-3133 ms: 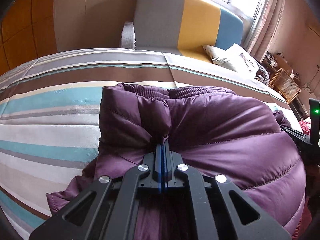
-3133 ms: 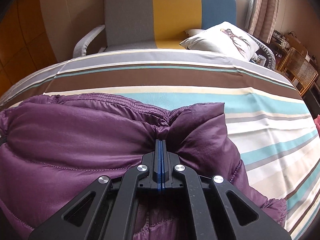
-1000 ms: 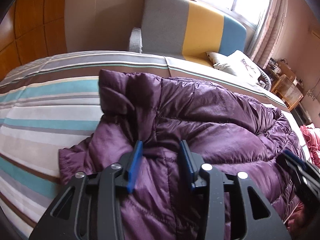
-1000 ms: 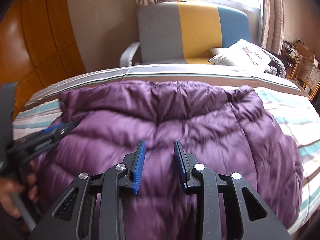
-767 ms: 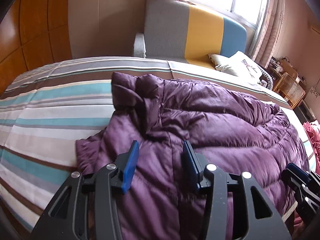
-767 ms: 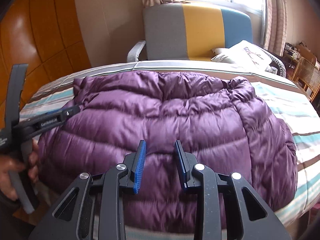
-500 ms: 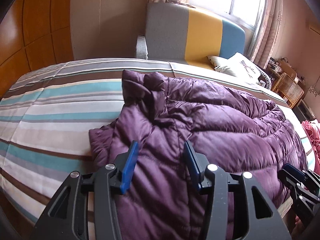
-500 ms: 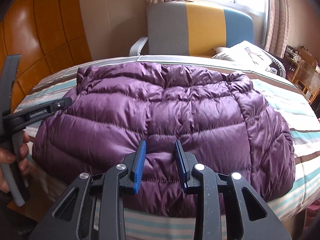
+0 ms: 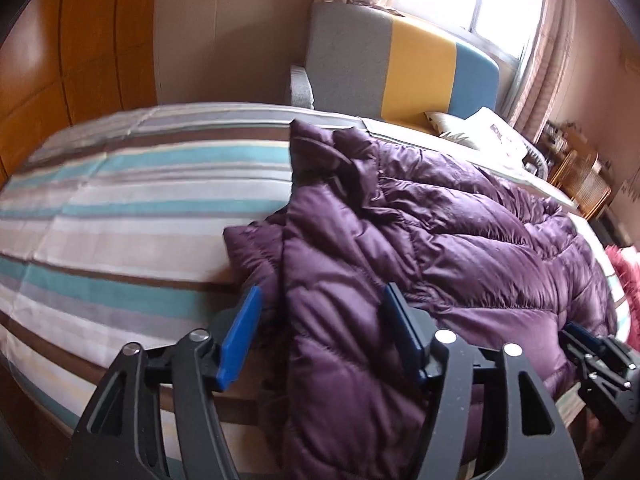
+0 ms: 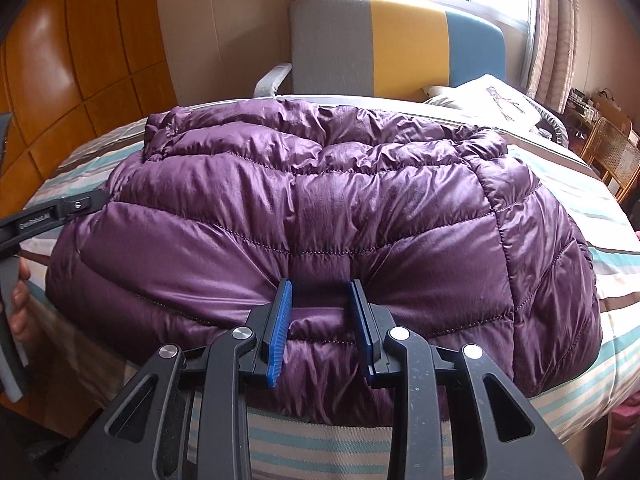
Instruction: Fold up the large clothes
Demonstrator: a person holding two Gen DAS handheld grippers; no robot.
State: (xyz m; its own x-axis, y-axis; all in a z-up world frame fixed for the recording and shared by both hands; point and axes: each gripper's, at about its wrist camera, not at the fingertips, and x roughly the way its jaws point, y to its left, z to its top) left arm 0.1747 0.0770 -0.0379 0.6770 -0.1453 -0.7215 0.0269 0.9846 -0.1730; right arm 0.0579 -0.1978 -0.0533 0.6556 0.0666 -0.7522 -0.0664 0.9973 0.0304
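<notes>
A purple quilted down jacket [image 10: 320, 208] lies folded in a puffy heap on the striped bed [image 10: 600, 216]. It also shows in the left wrist view [image 9: 440, 248]. My right gripper [image 10: 320, 312] is open, its blue pads on either side of a bulge at the jacket's near edge. My left gripper [image 9: 324, 320] is open wide over the jacket's near left edge, where a sleeve or flap [image 9: 256, 248] sticks out. The left gripper also shows at the left in the right wrist view [image 10: 60, 212]. The right gripper shows at the lower right in the left wrist view [image 9: 592, 352].
A grey, yellow and blue chair [image 10: 392, 44] stands behind the bed, with a white pillow [image 10: 492, 100] on it. A wooden wardrobe [image 10: 72, 60] is on the left. A wicker chair [image 10: 612, 152] and something pink [image 9: 628, 272] are on the right.
Both grippers let go of the jacket, opened and drew back toward the bed's near edge. The jacket now lies folded on the bed. The left jaws have opened wider.
</notes>
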